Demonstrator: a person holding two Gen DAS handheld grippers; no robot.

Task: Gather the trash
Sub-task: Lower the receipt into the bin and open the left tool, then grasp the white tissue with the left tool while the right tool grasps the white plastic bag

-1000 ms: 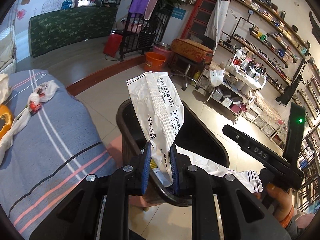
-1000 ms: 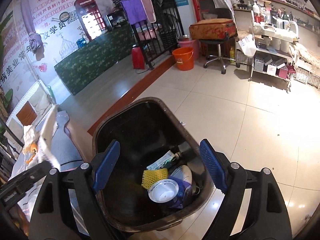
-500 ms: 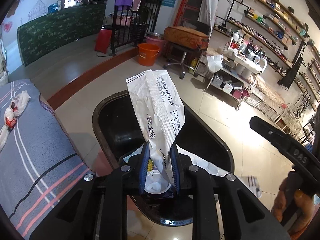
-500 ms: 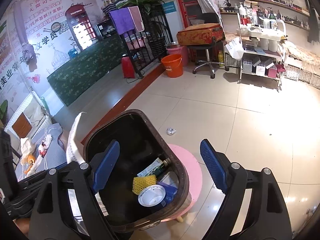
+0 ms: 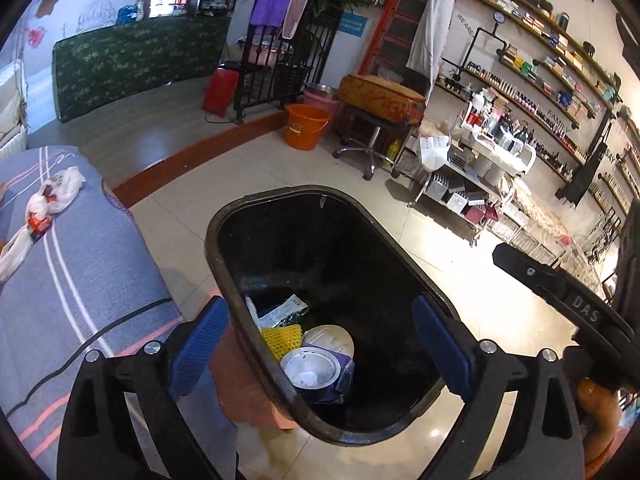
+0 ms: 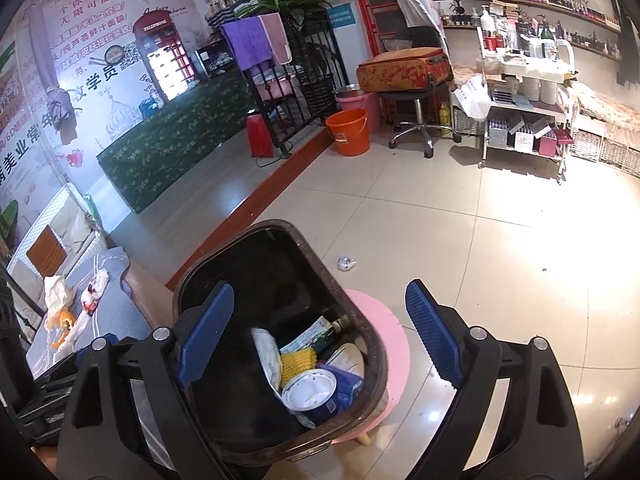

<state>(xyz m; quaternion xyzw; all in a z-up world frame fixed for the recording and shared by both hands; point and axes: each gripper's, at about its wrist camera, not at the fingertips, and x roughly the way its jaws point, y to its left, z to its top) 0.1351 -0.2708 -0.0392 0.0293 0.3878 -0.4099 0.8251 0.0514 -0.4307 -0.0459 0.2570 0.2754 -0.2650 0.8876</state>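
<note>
- Bed [image 5: 80,272]: striped grey-blue cover; knotted white bag [image 5: 44,208] lies on it, well apart from the bin.
- Bin [image 5: 224,248]: black, on a pink stool [image 6: 394,344] on the tiled floor, just beside the bed.
- Left hand-held gripper [image 5: 320,344]: above the bin, jaws opening, now wide, nothing between the pads.
- Right hand-held gripper [image 6: 320,336]: above the bin, jaws opening, wide, nothing between them.
- Trash in the bin's bottom: crumpled white paper bag [image 6: 266,354], yellow mesh [image 6: 296,362], round tin [image 6: 310,390], printed packet [image 5: 280,314].
- Small wrapper [image 6: 346,263]: on the floor, near the bin.
</note>
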